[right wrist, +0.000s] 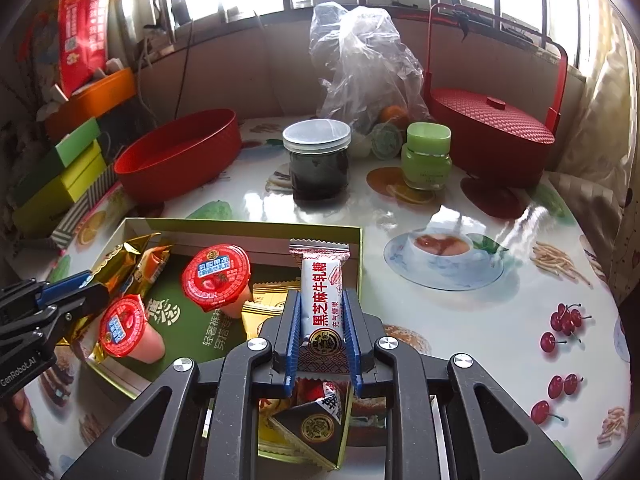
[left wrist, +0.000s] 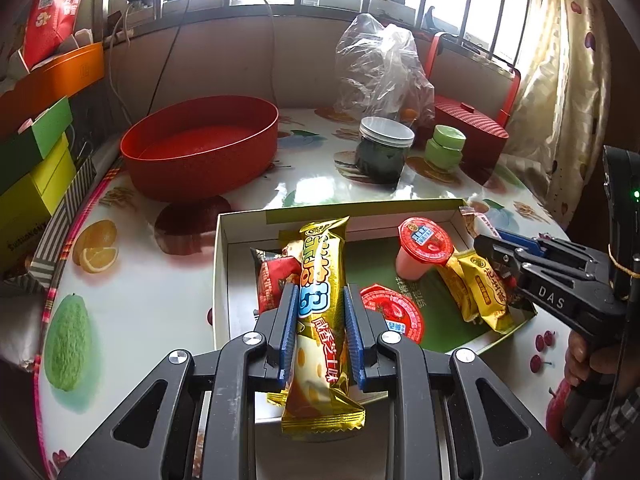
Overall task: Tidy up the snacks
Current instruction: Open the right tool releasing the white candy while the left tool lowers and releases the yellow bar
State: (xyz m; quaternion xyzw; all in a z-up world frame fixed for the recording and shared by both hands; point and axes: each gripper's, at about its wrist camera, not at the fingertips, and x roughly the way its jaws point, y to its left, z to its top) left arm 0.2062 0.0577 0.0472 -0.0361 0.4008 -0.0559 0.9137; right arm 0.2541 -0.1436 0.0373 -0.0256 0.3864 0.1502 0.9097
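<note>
Gold snack bar (left wrist: 320, 300) (lengthwise, lifted), white nougat bar (right wrist: 322, 300), both over box (left wrist: 222, 264)

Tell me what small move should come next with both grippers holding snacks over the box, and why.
Probably carry the gold snack bar, clamped in the left gripper, toward the empty red bowl behind the box. Both grippers already hold snacks, the right gripper the white nougat bar, and the bowl is the nearest open container, though where the snacks belong is a guess.

Fruit-print table (right wrist: 500, 320) — bearing snack box (right wrist: 240, 226), red tub (right wrist: 180, 160), dark jar (right wrist: 318, 160).
</note>
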